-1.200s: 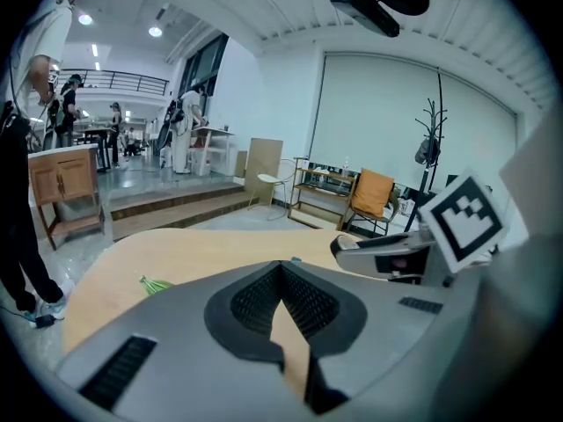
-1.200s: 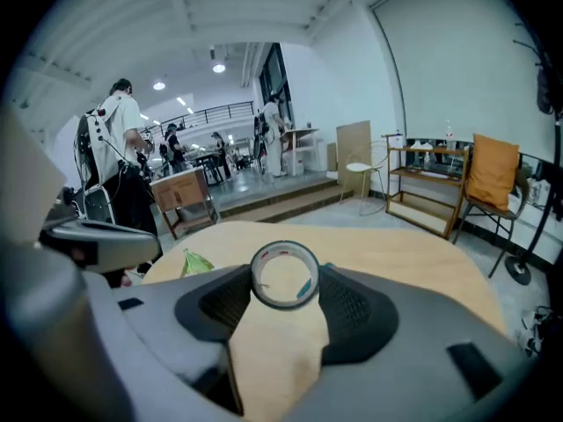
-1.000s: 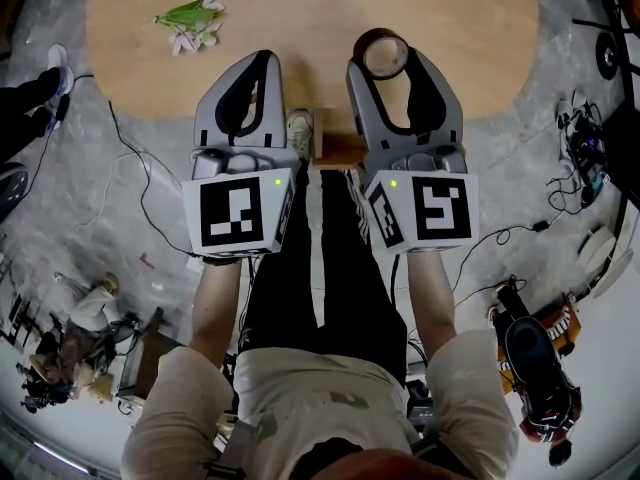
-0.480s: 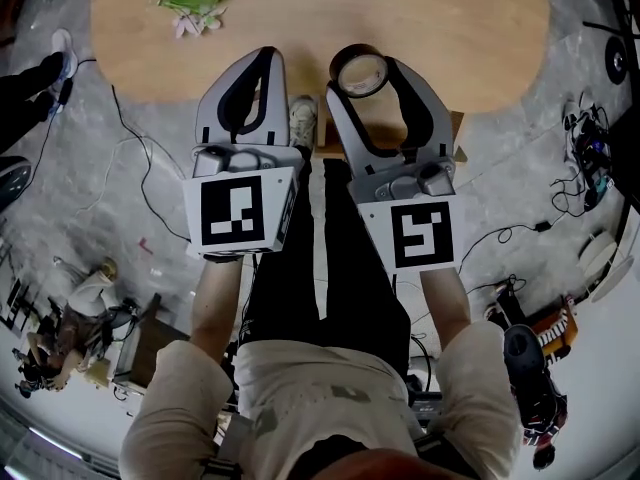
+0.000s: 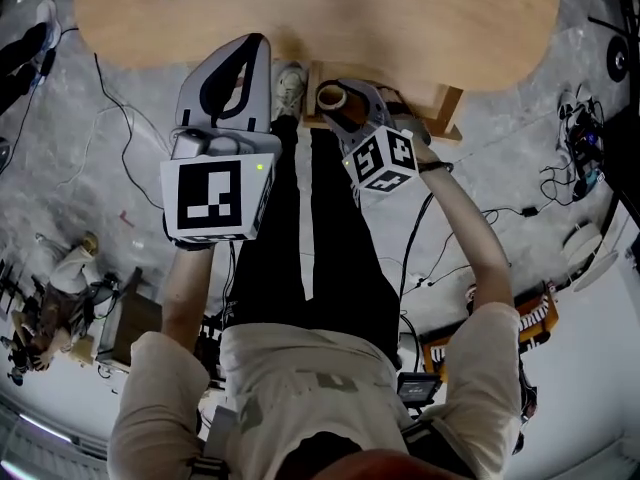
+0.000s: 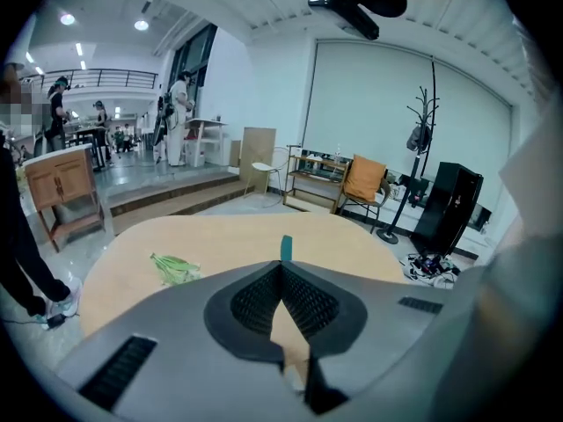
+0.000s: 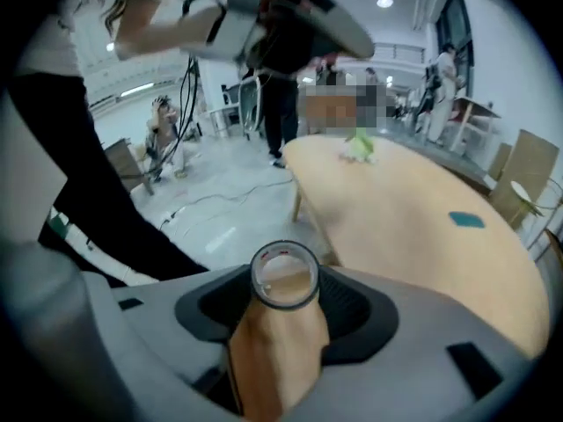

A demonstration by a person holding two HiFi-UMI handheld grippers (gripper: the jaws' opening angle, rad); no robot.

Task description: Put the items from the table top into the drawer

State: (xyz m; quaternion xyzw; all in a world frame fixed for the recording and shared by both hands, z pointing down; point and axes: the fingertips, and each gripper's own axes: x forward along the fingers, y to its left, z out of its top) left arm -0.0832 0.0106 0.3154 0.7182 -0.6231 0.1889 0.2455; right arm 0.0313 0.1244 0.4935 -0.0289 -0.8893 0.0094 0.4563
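Tape roll (image 7: pixel 284 275) is pinched across its ring by the jaws of my right gripper (image 5: pixel 335 100), within the open drawer's (image 5: pixel 445 116) outline at twelve o'clock. It looks light, stiff and smooth, probably slippery, so a grip across the ring suits it. My left gripper's (image 6: pixel 281 271) jaws are pressed together, empty.

pale beige short-sleeve tee (image 5: pixel 330 388), black track pants (image 5: pixel 345 258) with a white stripe, and left tongs (image 5: pixel 246 53) and right tongs (image 5: pixel 333 96) are grey plastic with black lining plus white cubes (image 5: pixel 212 200) of black square markers.
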